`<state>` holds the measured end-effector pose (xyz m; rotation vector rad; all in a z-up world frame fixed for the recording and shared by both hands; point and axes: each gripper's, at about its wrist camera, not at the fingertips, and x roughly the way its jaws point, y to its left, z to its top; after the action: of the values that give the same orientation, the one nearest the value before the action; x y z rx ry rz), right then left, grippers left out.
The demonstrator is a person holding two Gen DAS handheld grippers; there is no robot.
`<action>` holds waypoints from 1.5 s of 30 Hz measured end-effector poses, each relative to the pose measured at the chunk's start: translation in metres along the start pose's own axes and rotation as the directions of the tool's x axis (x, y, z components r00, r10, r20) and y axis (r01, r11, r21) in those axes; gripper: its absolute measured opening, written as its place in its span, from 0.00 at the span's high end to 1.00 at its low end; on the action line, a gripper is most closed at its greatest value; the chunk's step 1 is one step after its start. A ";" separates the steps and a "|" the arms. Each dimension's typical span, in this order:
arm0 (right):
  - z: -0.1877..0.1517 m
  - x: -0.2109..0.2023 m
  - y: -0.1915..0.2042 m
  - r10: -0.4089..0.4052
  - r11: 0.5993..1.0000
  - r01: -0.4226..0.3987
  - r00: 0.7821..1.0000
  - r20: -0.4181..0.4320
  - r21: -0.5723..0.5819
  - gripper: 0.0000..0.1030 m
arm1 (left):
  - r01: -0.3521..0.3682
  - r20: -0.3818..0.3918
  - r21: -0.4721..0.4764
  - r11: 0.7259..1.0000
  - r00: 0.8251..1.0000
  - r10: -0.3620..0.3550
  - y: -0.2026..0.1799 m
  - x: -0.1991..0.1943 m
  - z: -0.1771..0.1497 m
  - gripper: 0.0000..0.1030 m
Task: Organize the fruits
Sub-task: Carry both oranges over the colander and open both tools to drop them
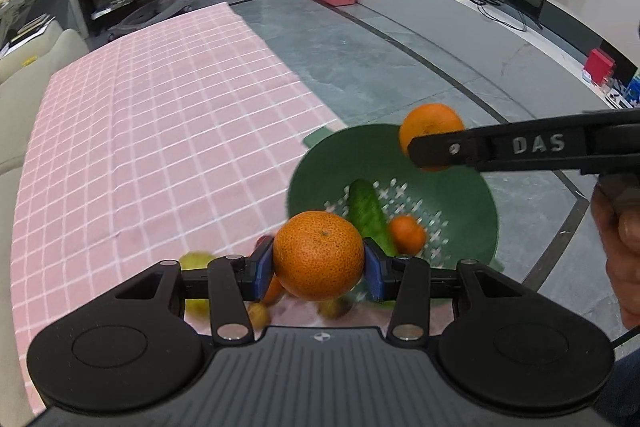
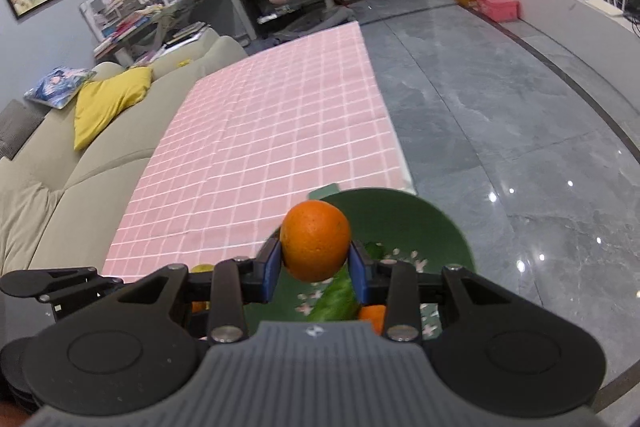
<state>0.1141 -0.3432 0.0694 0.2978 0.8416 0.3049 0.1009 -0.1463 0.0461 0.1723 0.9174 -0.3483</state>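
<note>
The left gripper (image 1: 319, 259) has its blue pads (image 1: 264, 267) clamped on either side of a large orange (image 1: 319, 254), which sits squarely between them and is lifted clear of the surface. The gripper tilts steeply downward over the near corner of the pink checked tablecloth (image 1: 160, 131), with a few blurred small fruits (image 1: 260, 313) lying on the cloth beneath it.

The right gripper (image 2: 315, 263) likewise grips a second orange (image 2: 315, 239) between its blue pads (image 2: 271, 269), pointing down at a gentler slope above the green colander (image 2: 420, 223). In the left wrist view this same gripper reaches in from the right edge as a long black finger (image 1: 500, 149) laid across its orange, and the raised letters "DAS" (image 1: 538, 144) read on the finger's side. Part of a person's hand (image 1: 620, 243) shows behind it at the right edge, wrapped round the handle.

The colander stands at the table's near corner, partly overhanging the cloth's edge from this angle, and holds a cucumber (image 1: 368, 215) lying across its perforated base with a small tangerine (image 1: 407, 234) just beside it. Both held oranges hang above or just beside the colander's rim.
</note>
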 end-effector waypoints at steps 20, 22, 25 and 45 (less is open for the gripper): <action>-0.004 0.057 -0.026 -0.042 0.999 0.046 0.988 -0.150 0.029 0.68 | -0.006 -0.087 0.044 0.999 0.996 0.010 -0.015 0.072 0.016 0.50; -0.004 0.060 -0.026 -0.057 0.998 0.060 0.987 -0.150 0.019 0.68 | -0.010 -0.091 0.051 0.999 0.996 0.015 -0.015 0.076 0.018 0.50; -0.004 0.065 -0.028 -0.070 0.997 0.074 0.986 -0.151 0.021 0.68 | -0.016 -0.091 0.048 0.999 0.996 0.020 -0.015 0.080 0.019 0.50; -0.006 0.094 -0.036 -0.109 0.992 0.118 0.974 -0.198 0.033 0.68 | -0.044 -0.098 0.094 0.995 0.994 0.053 -0.016 0.098 0.022 0.49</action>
<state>0.1733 -0.3398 -0.0119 0.2623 1.0564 0.2106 0.1665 -0.1894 -0.0192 0.2977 0.9949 -0.3390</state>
